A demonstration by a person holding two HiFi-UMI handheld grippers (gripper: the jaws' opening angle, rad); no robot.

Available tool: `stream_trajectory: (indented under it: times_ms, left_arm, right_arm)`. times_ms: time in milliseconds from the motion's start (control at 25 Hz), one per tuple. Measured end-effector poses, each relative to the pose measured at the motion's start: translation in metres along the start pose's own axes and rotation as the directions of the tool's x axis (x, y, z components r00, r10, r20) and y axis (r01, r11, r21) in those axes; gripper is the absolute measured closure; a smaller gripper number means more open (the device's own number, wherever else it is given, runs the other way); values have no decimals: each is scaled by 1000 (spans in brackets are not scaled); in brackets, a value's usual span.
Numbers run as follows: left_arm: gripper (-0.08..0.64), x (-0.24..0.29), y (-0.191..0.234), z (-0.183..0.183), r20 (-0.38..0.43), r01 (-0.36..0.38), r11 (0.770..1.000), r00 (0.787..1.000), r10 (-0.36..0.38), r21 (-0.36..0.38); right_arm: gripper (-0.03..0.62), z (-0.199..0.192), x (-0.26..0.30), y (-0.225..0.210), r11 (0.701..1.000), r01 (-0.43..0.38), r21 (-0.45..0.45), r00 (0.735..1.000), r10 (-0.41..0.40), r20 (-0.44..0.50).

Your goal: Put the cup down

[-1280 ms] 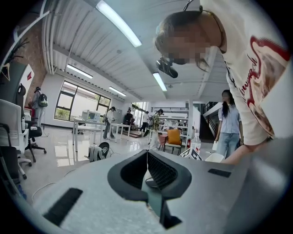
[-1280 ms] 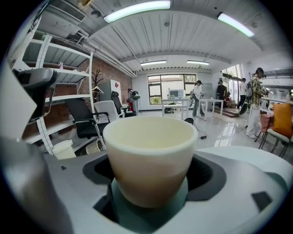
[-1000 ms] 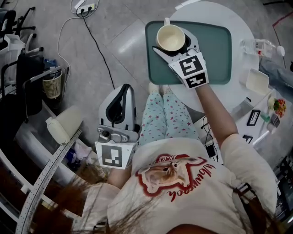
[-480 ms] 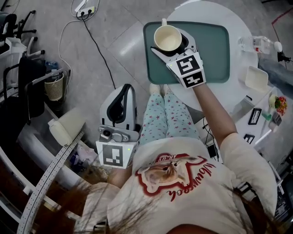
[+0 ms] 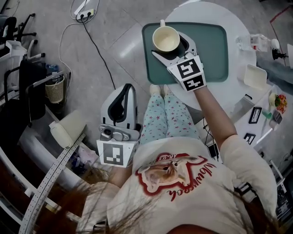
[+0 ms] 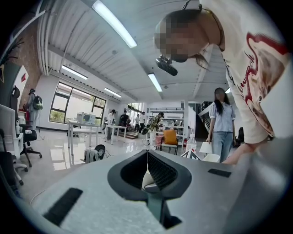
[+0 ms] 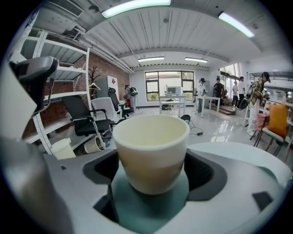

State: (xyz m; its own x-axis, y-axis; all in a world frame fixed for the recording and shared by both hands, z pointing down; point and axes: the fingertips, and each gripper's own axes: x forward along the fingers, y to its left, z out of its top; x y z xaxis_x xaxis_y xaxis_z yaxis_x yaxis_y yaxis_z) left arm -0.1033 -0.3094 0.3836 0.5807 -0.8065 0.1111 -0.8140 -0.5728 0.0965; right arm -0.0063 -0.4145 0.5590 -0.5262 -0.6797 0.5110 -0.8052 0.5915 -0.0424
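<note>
A cream cup (image 5: pixel 165 37) stands upright between the jaws of my right gripper (image 5: pixel 173 45), low over the near left part of a green tray (image 5: pixel 213 50). From the right gripper view the cup (image 7: pixel 151 144) fills the gap between the dark pads (image 7: pixel 204 171), with the tray's green directly beneath it. Whether its base touches the tray I cannot tell. My left gripper (image 5: pixel 123 89) hangs shut and empty beside the person's knees, off the table; in the left gripper view its closed jaws (image 6: pixel 147 157) point up at the room.
The tray lies on a round white table (image 5: pixel 208 11). A clear bottle (image 5: pixel 253 42) and a white square box (image 5: pixel 255 76) sit at the table's right. On the floor to the left are a wicker bin (image 5: pixel 54 87), a black chair (image 5: pixel 27 87) and a cable (image 5: pixel 98 45).
The right gripper and cup have stayed over the same part of the tray, perhaps sinking slightly. The left gripper has not moved.
</note>
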Motion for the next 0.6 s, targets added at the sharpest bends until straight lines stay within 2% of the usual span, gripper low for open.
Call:
stream_trajectory:
  times_ms: [400,600]
  left_arm:
    - [545,0,-9,1,-2,23,1000,1000,-23,19]
    - [545,1,-14,2,-20,41,998,999,-40,39]
  right_arm:
    - [176,-7,-31,-2,998,59,8,998,-58,-18]
    - [177,7,-59,-6,995,101,8,995,-101,4]
